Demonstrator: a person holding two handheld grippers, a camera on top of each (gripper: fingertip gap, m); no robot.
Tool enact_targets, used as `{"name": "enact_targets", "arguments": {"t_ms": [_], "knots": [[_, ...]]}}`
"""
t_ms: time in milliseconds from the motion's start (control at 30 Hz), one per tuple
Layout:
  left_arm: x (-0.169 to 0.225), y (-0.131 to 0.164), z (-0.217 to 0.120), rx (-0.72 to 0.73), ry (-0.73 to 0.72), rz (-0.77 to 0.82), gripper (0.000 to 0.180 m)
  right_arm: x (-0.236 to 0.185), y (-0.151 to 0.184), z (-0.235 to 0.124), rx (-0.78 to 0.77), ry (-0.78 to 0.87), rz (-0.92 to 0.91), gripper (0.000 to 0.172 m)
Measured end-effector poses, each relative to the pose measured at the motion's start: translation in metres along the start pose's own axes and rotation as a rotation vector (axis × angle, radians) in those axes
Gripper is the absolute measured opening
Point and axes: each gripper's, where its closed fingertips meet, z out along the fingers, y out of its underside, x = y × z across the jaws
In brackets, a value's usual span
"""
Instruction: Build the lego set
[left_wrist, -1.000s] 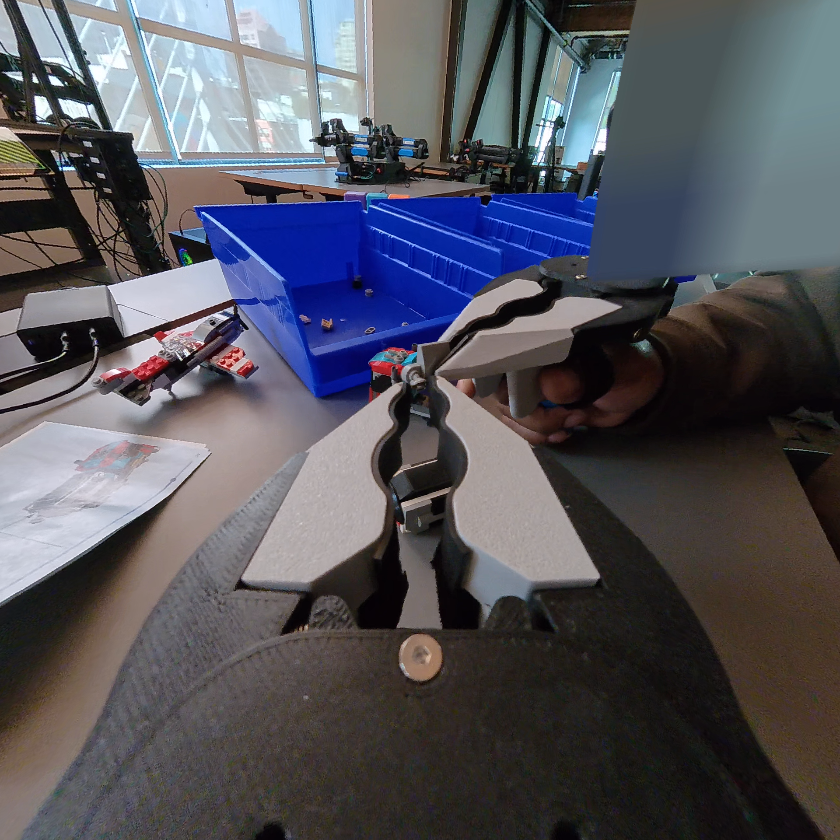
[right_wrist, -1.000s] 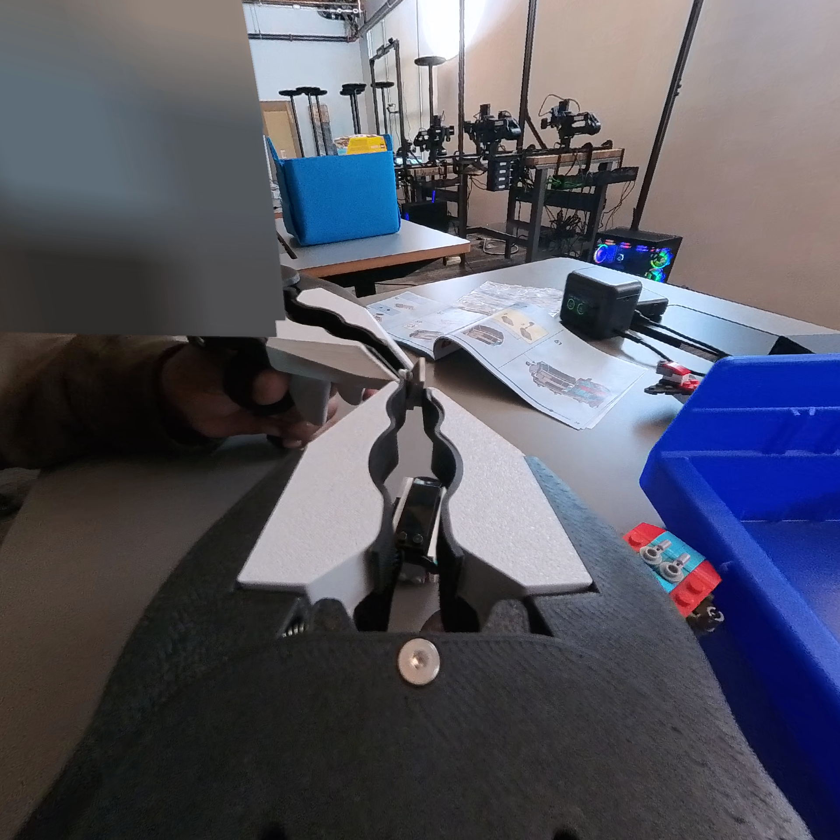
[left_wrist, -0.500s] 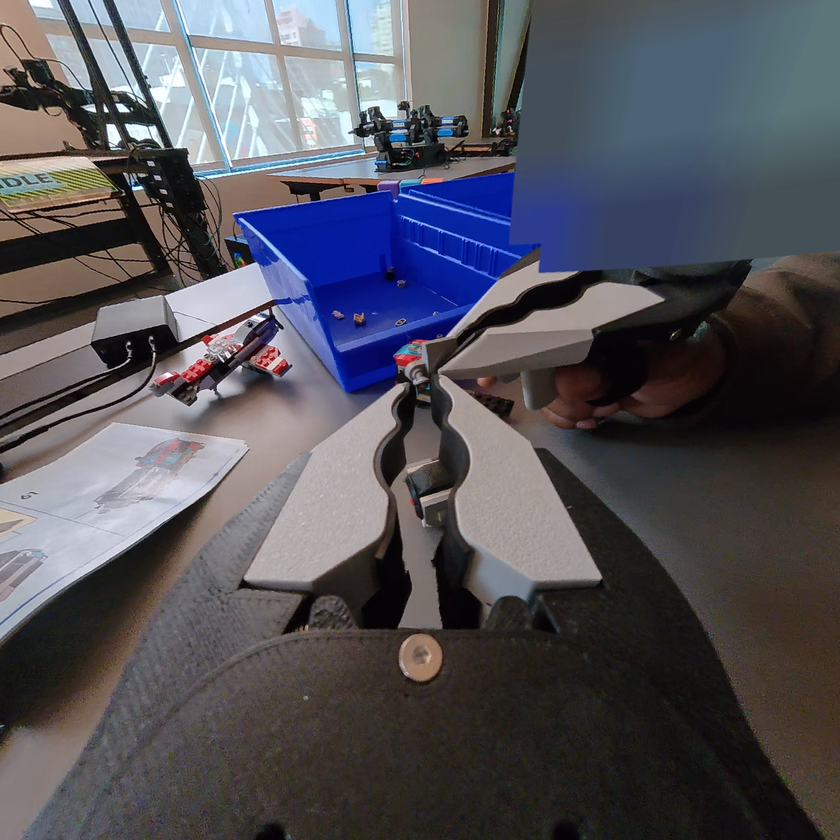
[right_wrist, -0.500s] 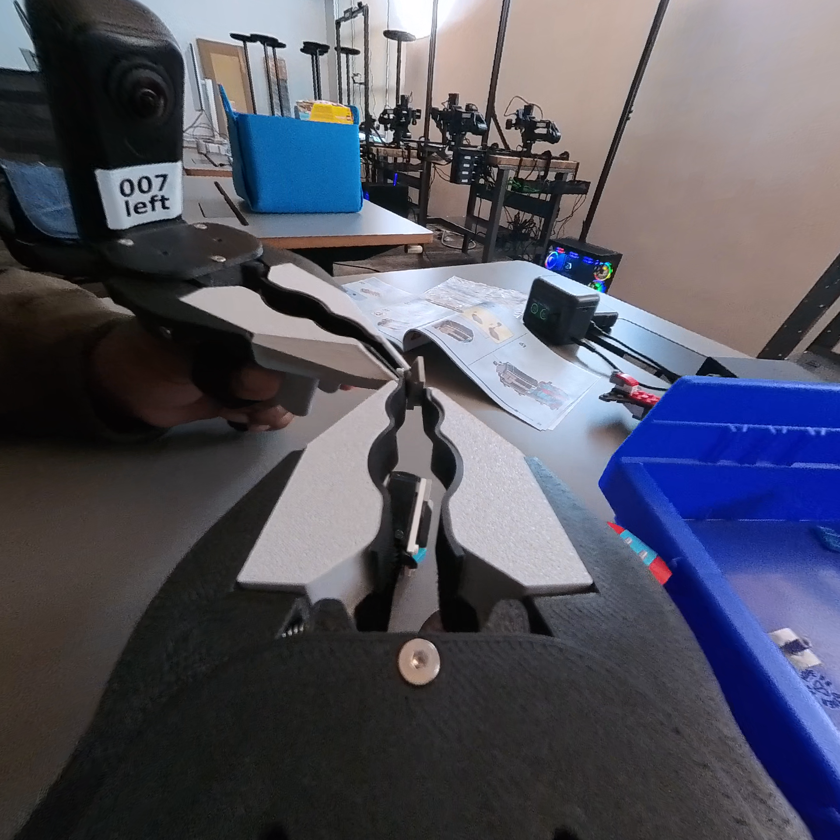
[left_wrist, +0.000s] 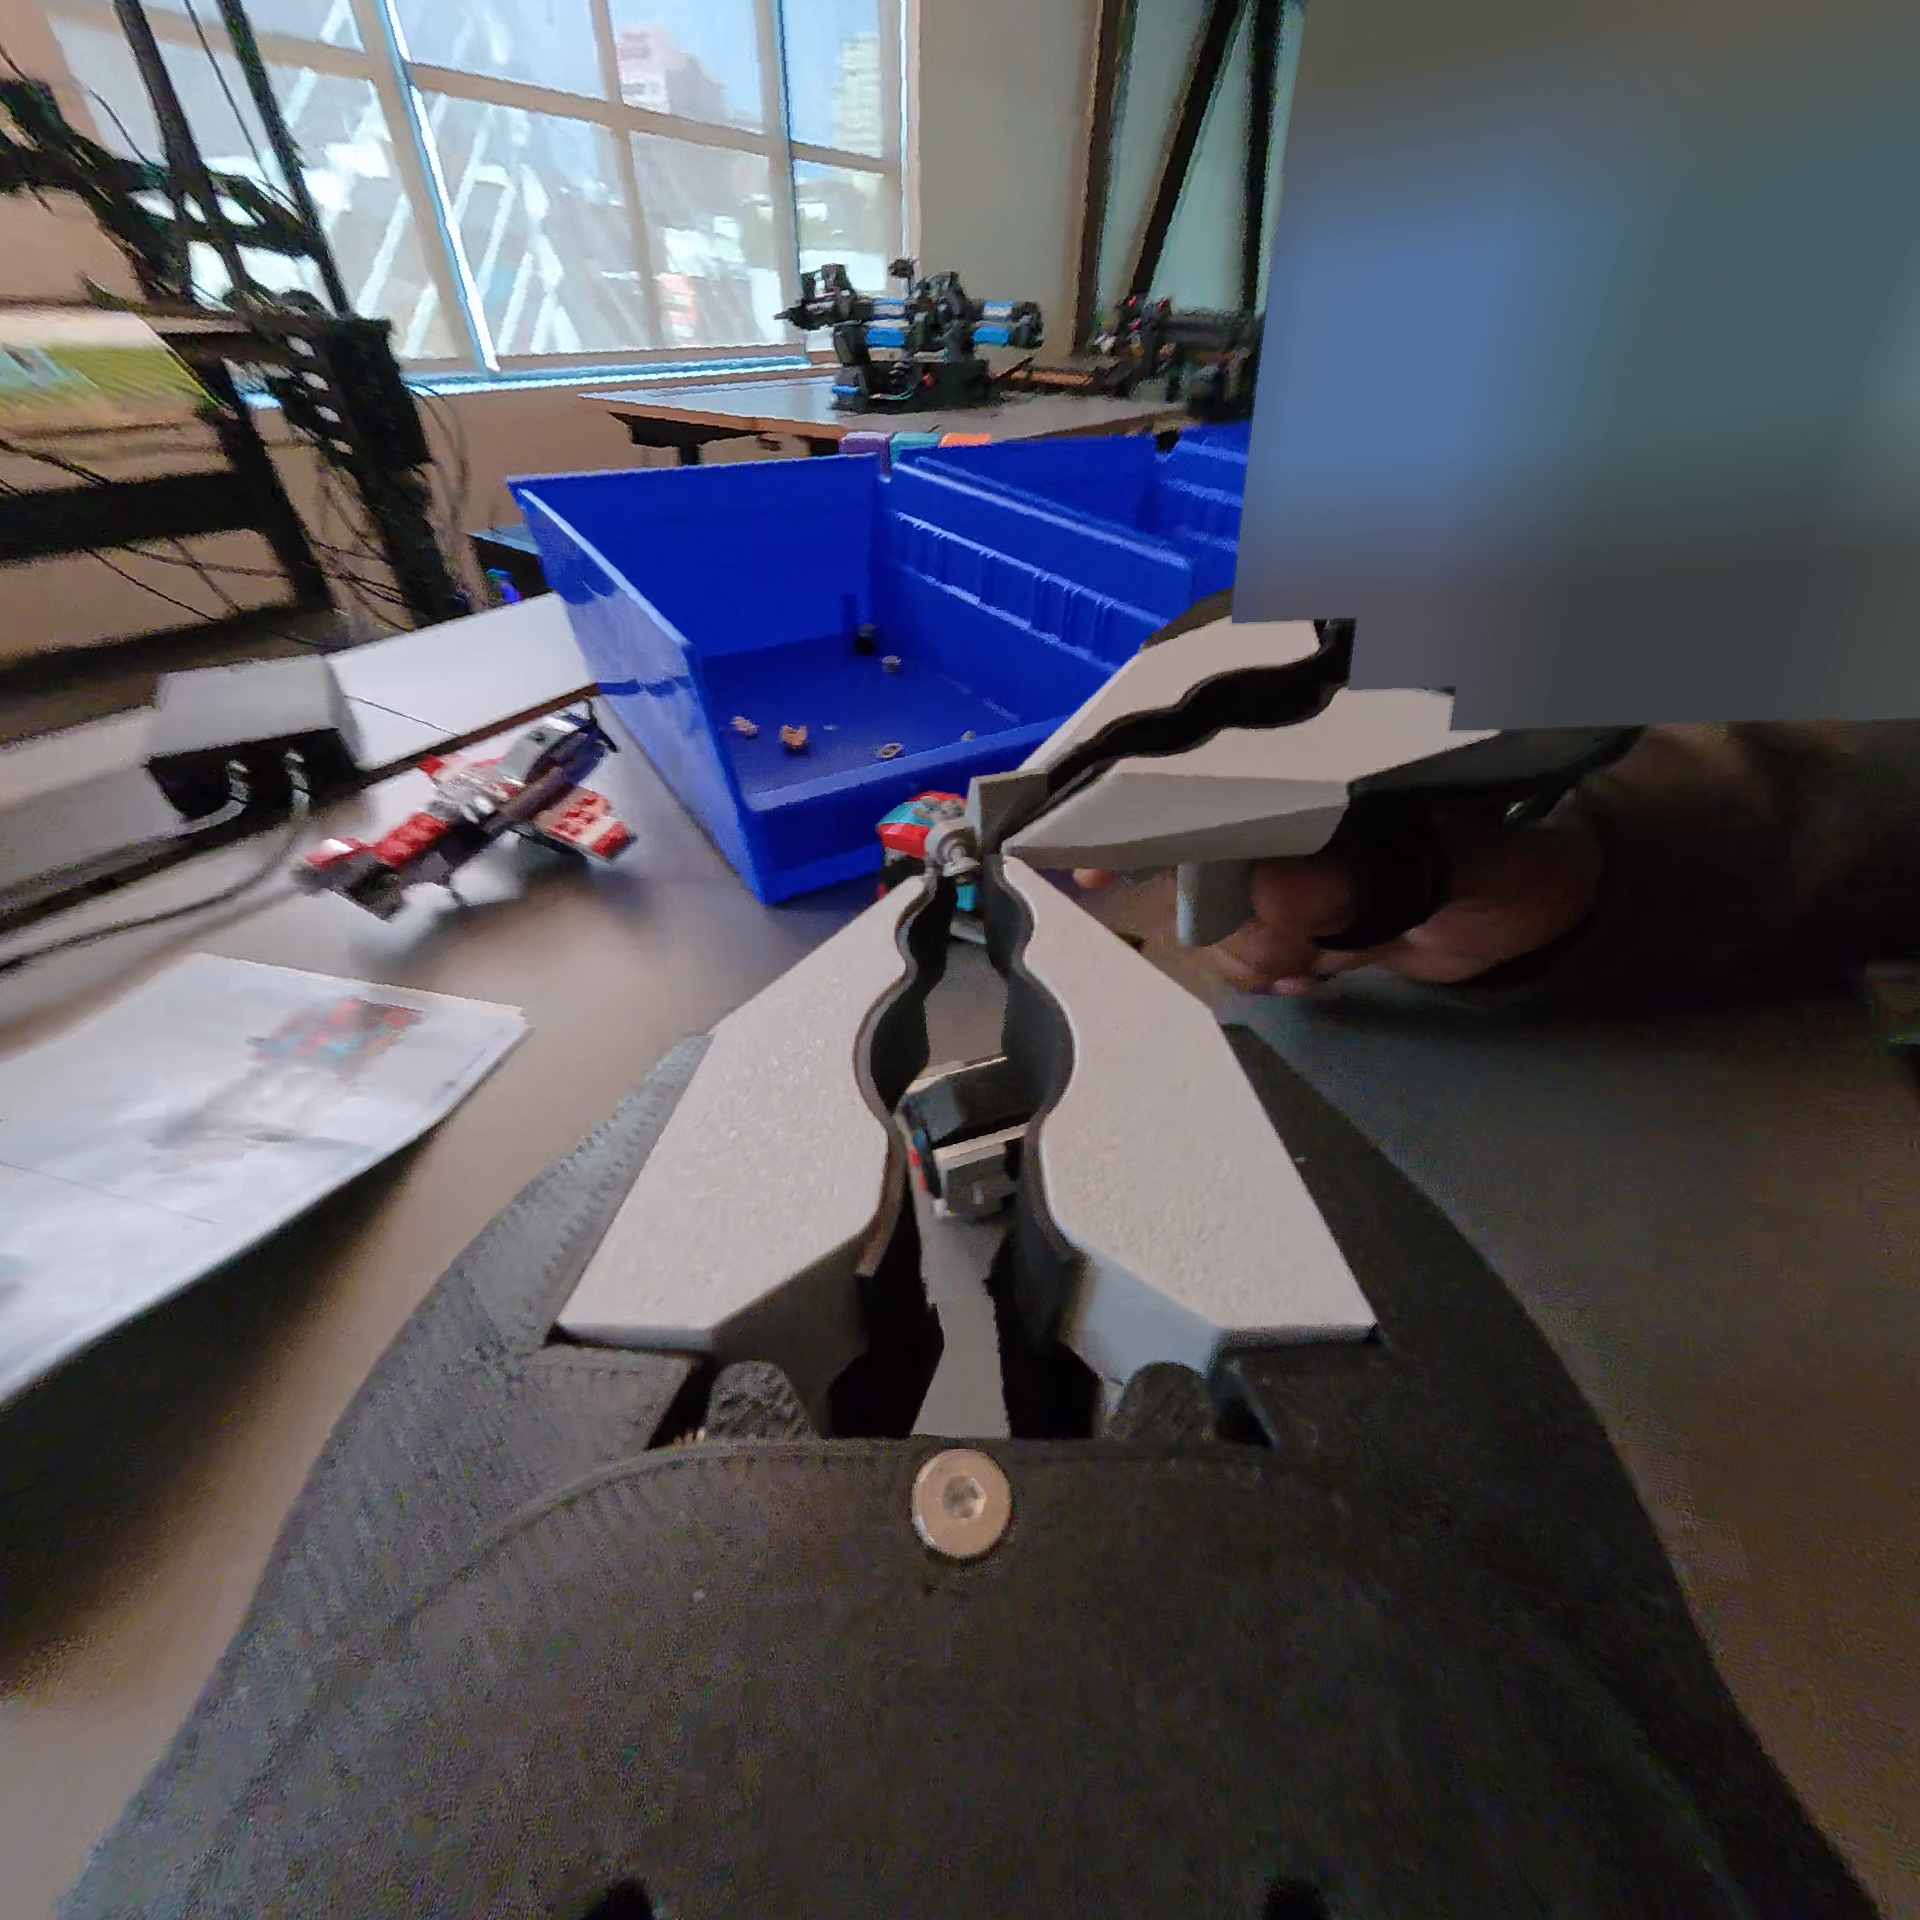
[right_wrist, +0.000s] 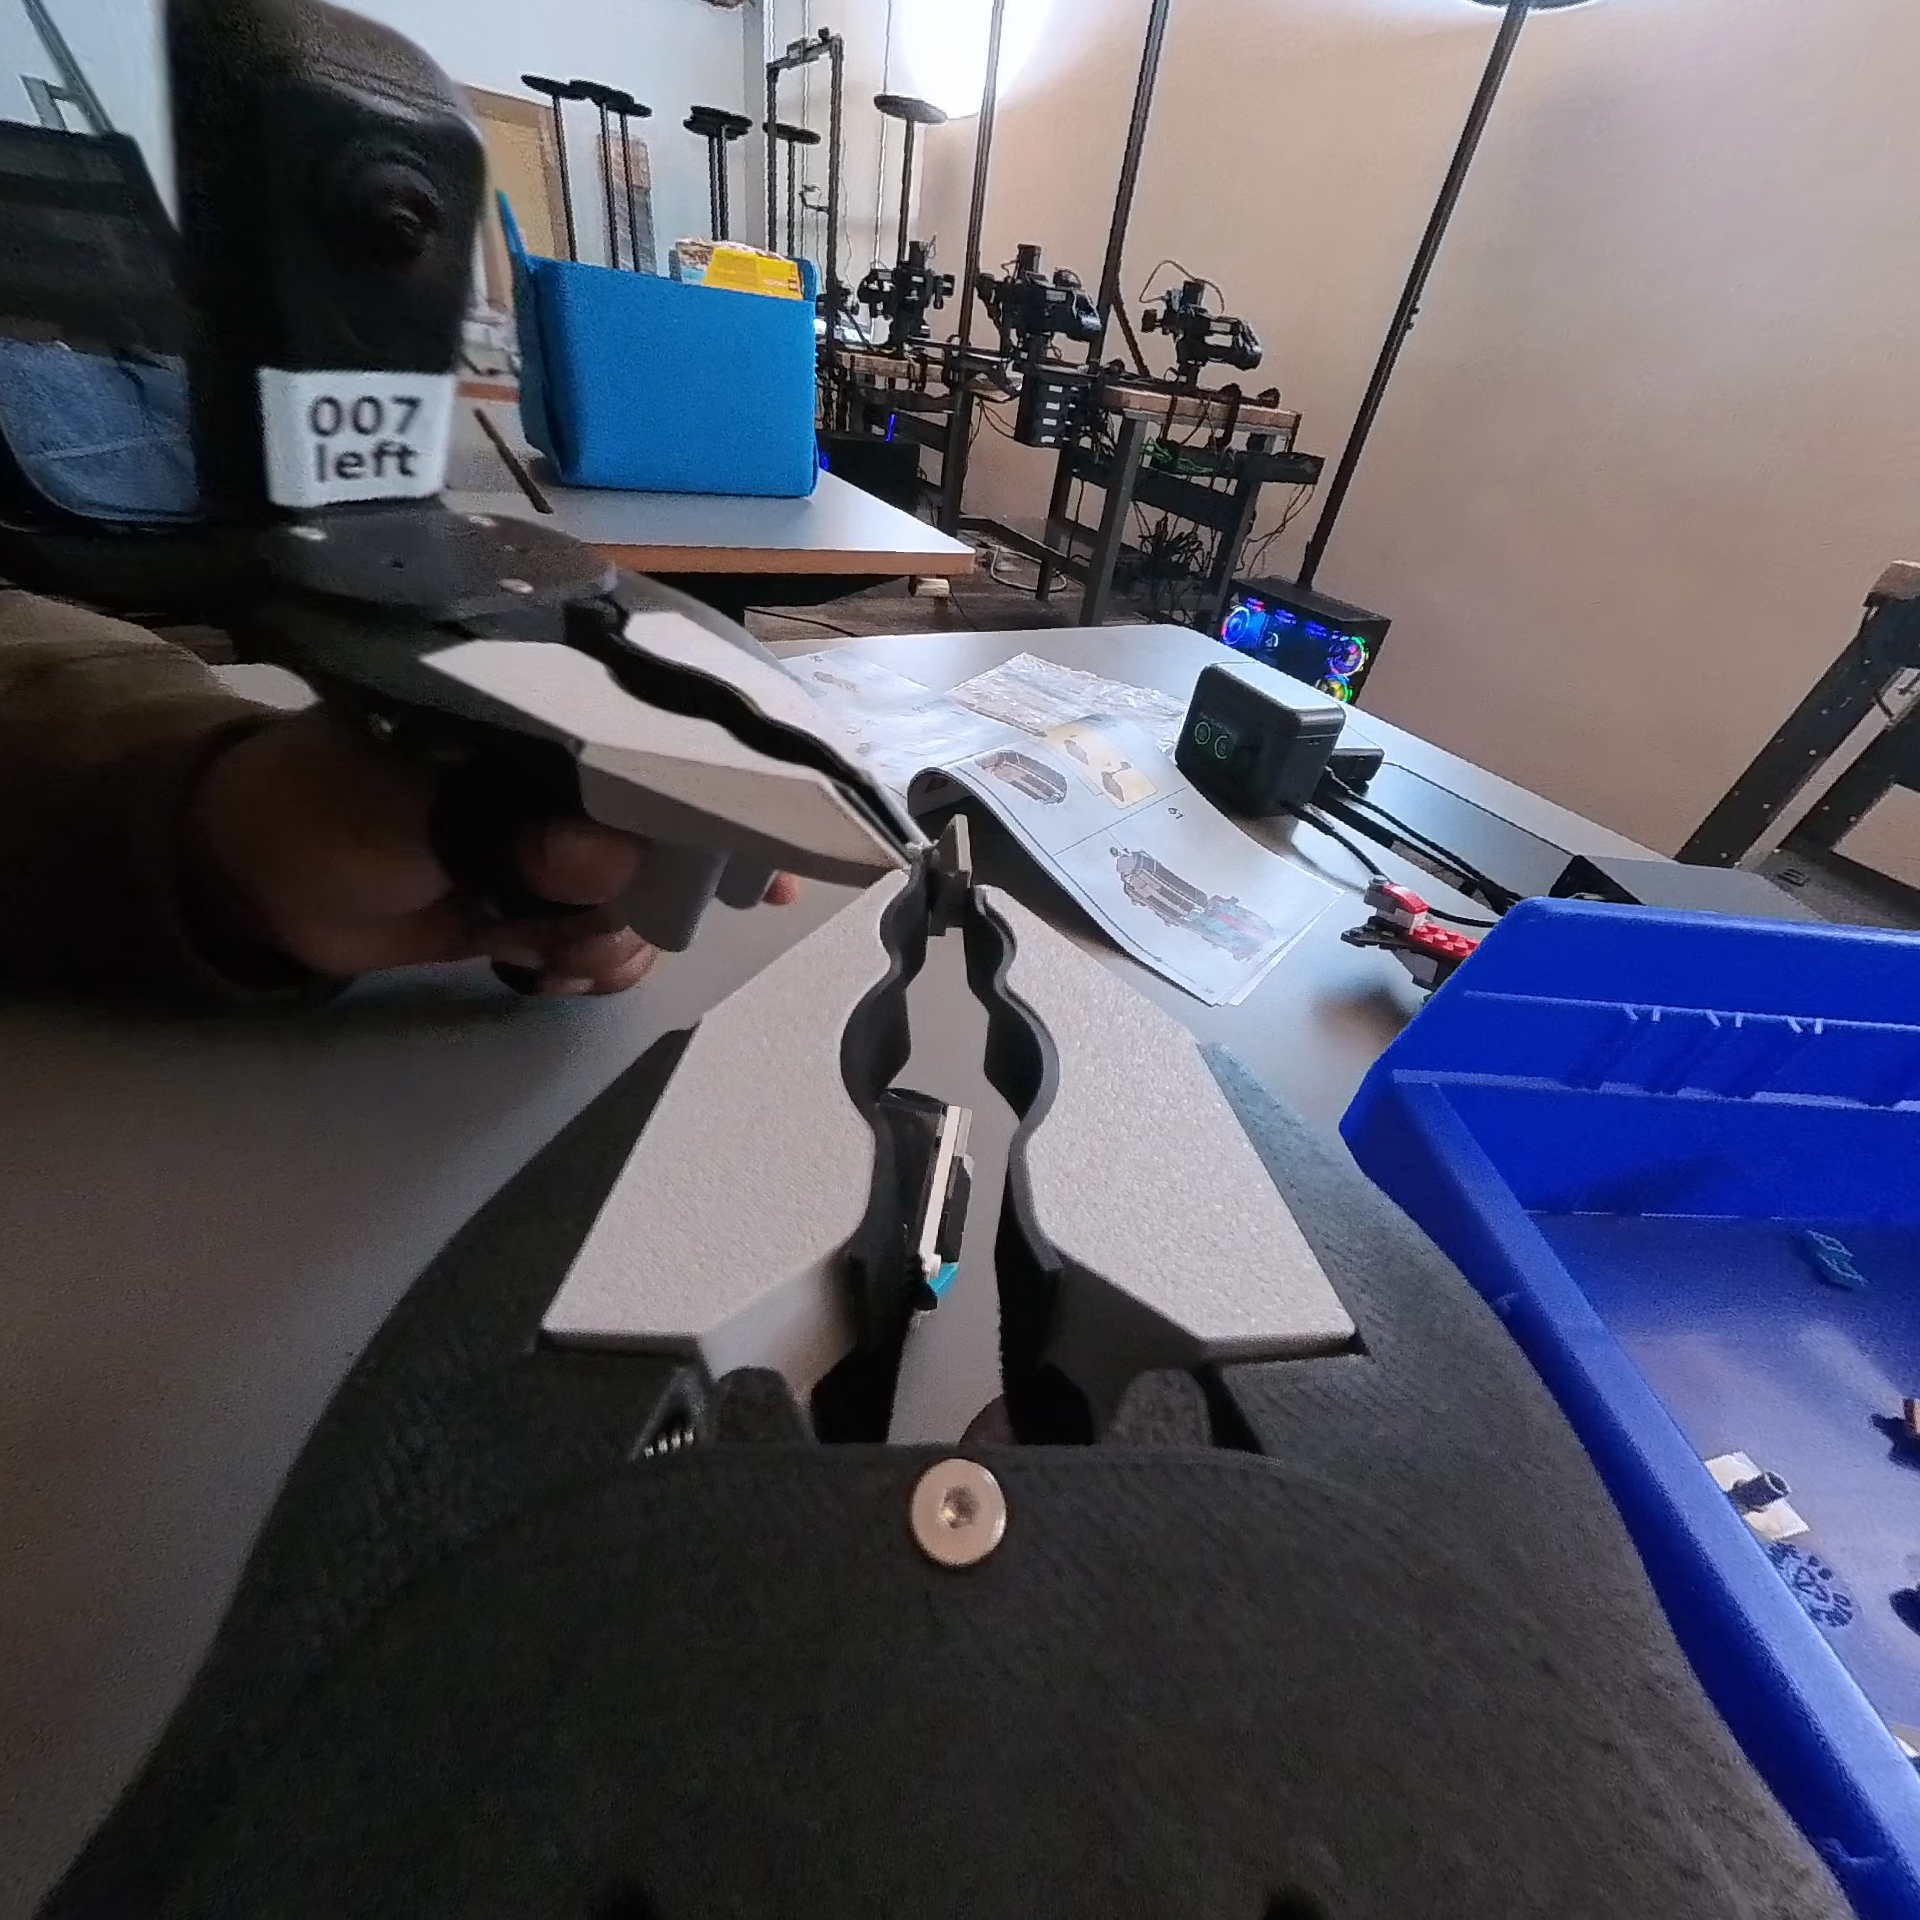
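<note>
My left gripper (left_wrist: 961, 868) and my right gripper (right_wrist: 940, 883) meet tip to tip above the grey table. In the left wrist view my fingertips are shut on a small grey piece with round knobs (left_wrist: 948, 836). The right gripper (left_wrist: 997, 821) comes in from the right, and its tip touches that piece. In the right wrist view my fingertips are shut on a small flat grey piece (right_wrist: 954, 847). The left gripper (right_wrist: 894, 842) comes in from the left and touches it. I cannot tell whether the two pieces are joined. A hand (left_wrist: 1403, 904) grips the right gripper's handle.
A blue bin (left_wrist: 707, 561) with several small loose parts stands just behind the tips; it also shows at the right (right_wrist: 1662, 987). A red and teal brick assembly (left_wrist: 920, 816) lies by its front wall. A red toy plane (left_wrist: 488, 821), an open booklet (right_wrist: 1143, 862) and a black box with cables (right_wrist: 1257, 738) lie on the table. My left and right fingertips are right by each other. Left tips and right tips are each some 25 cm from the red toy plane (left_wrist: 488, 821).
Both grippers have stayed tip to tip and shut on the small grey pieces. Both views have shifted a little as the pair moved together; the bin now fills more of the right view.
</note>
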Motion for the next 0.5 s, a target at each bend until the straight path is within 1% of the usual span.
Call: {"name": "enact_targets", "arguments": {"t_ms": [33,100,300,500], "knots": [[-0.0002,0.0004,0.0001,-0.011,-0.024,0.041,0.007,0.0001,0.0001,-0.0001,0.0,0.003,-0.004,0.008],[-0.0006,0.0004,0.0003,-0.019,-0.047,0.062,0.007,0.0004,-0.0002,-0.0002,0.0,0.01,-0.014,0.008],[-0.0004,0.0026,0.0016,-0.011,-0.015,-0.044,0.005,0.0016,0.0012,0.0003,-0.004,0.023,-0.026,0.007],[0.0011,-0.0007,0.0009,0.015,0.012,-0.091,0.005,0.0008,-0.0015,-0.0008,0.008,0.028,-0.048,0.008]]}}
